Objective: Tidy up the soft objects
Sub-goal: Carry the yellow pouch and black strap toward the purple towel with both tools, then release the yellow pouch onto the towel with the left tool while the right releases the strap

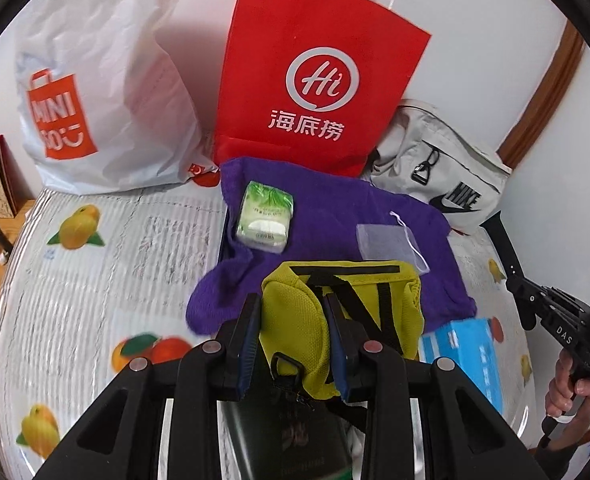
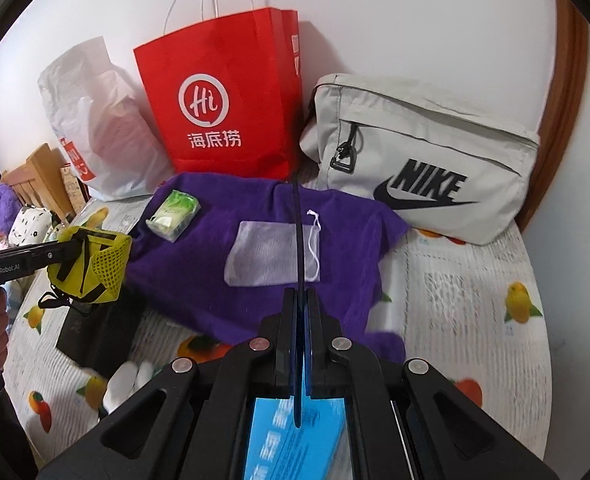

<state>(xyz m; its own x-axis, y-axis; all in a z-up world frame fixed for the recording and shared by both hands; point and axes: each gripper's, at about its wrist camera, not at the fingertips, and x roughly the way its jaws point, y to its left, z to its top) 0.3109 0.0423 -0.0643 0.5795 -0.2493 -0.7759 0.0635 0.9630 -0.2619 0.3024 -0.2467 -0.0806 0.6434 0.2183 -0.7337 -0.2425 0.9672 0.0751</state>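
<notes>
Left gripper (image 1: 291,332) clamps yellow pouch (image 1: 335,320), base hidden. Right gripper (image 2: 301,320) pinches thin dark strap (image 2: 300,232) above purple towel (image 2: 255,272). Behind towel: red bag (image 2: 223,108) "Hi", grey bag (image 2: 427,156) "NIKE".

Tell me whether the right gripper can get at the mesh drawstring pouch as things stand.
Probably not yet: the mesh pouch lies unobstructed on the purple towel just ahead, but the right gripper is shut on a thin dark strap.

A red paper bag (image 2: 231,112) stands against the white wall (image 2: 415,20).
</notes>
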